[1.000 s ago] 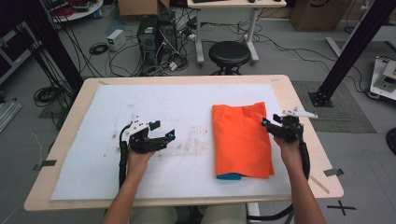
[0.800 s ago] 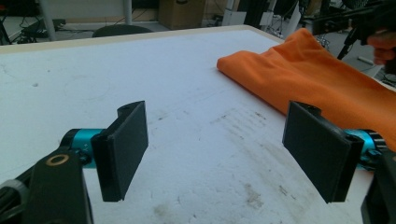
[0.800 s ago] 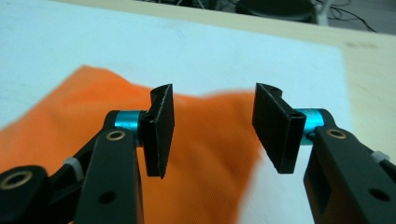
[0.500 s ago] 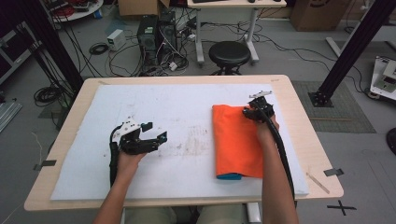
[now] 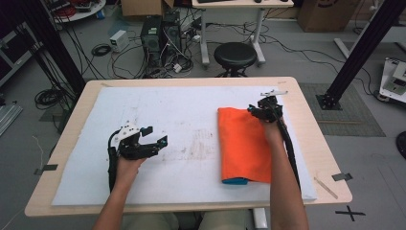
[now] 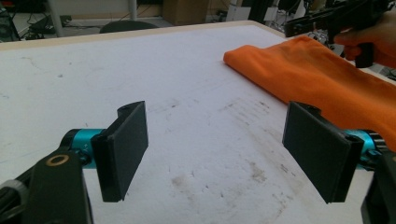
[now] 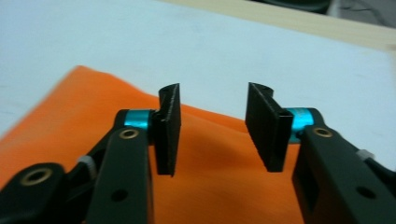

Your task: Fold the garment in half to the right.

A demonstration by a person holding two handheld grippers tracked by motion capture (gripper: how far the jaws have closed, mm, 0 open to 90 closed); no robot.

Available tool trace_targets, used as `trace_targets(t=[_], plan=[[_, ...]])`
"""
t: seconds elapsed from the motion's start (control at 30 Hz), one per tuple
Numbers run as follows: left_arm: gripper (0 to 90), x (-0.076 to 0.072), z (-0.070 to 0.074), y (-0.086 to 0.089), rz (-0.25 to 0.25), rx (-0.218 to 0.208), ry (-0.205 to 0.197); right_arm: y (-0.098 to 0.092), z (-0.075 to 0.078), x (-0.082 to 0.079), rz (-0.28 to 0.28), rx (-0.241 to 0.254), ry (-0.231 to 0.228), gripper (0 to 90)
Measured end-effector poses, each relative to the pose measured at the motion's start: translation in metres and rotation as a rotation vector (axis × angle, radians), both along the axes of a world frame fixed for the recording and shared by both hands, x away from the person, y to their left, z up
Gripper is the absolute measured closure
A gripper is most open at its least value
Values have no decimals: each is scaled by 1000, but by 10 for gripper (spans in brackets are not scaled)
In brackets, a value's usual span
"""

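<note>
Right now the right gripper hovers, jaws partly apart and empty, over the far edge of the folded orange cloth; the left gripper, wide open, waits well left. Closing too shallow could snag just one layer.

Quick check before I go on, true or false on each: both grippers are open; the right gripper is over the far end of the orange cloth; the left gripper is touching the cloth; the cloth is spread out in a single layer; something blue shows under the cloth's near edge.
1. Both grippers are open. True: the left gripper and the right gripper each show a clear gap between the jaws.
2. The right gripper is over the far end of the orange cloth. True.
3. The left gripper is touching the cloth. False: it is over the white mat, apart from the cloth.
4. The cloth is spread in a single layer. False: it is folded.
5. Something blue shows at the near edge. True: a blue edge.
</note>
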State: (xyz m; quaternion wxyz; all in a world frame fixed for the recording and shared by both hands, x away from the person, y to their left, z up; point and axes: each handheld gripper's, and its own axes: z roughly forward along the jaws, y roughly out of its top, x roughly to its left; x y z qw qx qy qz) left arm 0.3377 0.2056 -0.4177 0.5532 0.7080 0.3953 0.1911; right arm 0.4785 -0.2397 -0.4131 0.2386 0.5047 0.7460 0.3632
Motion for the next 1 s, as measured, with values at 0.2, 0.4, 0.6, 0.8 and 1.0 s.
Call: trace_targets(t=[0.2, 0.4, 0.6, 0.8, 1.0], plan=[[225, 0, -1, -4, -15, 6, 5, 41, -13, 9, 98, -14, 63, 509], [226, -1, -1, -4, -21, 5, 11, 61, -24, 17, 125, -37, 146, 727], [227, -1, -1, -4, -18, 2, 10, 73, -22, 18, 159, -73, 123, 900], [229, -1, -2, -4, -21, 2, 13, 86, -15, 17, 187, -61, 40, 899], [228, 0, -2, -2, -24, 4, 11, 62, -7, 15, 82, 47, 37, 567]])
